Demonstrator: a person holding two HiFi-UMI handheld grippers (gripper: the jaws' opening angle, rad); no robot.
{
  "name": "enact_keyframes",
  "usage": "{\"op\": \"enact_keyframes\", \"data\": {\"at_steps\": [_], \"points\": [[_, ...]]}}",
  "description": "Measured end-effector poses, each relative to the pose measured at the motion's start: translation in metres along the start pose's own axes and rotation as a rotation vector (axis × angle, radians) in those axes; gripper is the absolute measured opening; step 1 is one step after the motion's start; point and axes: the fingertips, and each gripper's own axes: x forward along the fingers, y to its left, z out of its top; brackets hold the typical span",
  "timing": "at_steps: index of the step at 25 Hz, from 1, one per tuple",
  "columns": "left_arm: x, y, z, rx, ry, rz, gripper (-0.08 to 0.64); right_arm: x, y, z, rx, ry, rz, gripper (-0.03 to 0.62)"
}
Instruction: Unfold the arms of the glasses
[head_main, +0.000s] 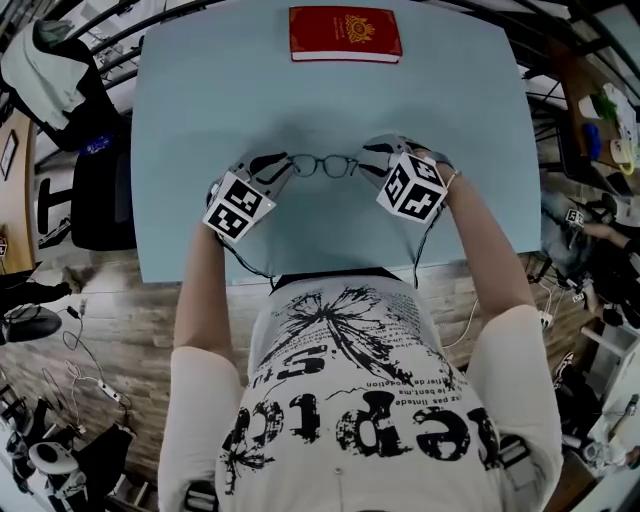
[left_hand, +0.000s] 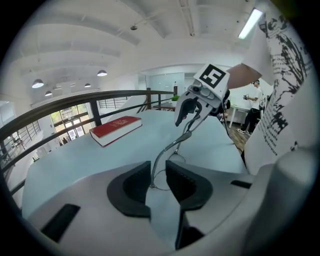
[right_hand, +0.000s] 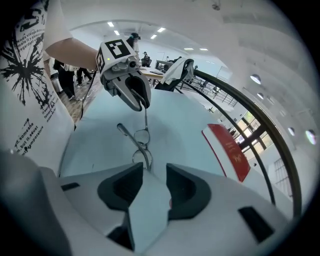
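Hand-held grippers are flanking the glasses (head_main: 325, 165), which are lying on the desk (head_main: 200, 100). The left hand-held gripper (left_hand: 158, 175) and right hand-held gripper (right_hand: 154, 177) are standing with jaws apart, pinching nothing. One arm is sticking outward, so the unfolding is looking nearly finished.

1. Head view: above me, looks steeply down on the table (head_main: 200, 120), mid distance.
2. Left gripper view: low behind my jaws, close, faces my right gripper (left_hand: 189, 119).
3. Right gripper view: same, faces my left gripper (right_hand: 141, 103).
4. All share glasses (head_main: 324, 164), red book (head_main: 345, 33).
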Motion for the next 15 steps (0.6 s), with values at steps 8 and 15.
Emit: {"op": "enact_keyframes", "data": {"at_steps": [8,15], "points": [[-0.044,-0.003,0.002,-0.016,-0.087,0.066,0.135,-0.026,0.026,0.014,0.2,-0.062,-0.1,0.164],[-0.103,-0.023,0.033,-0.027,-0.286,0.168,0.1,-0.073,0.043,0.04,0.458,-0.233,-0.401,0.063]]}}
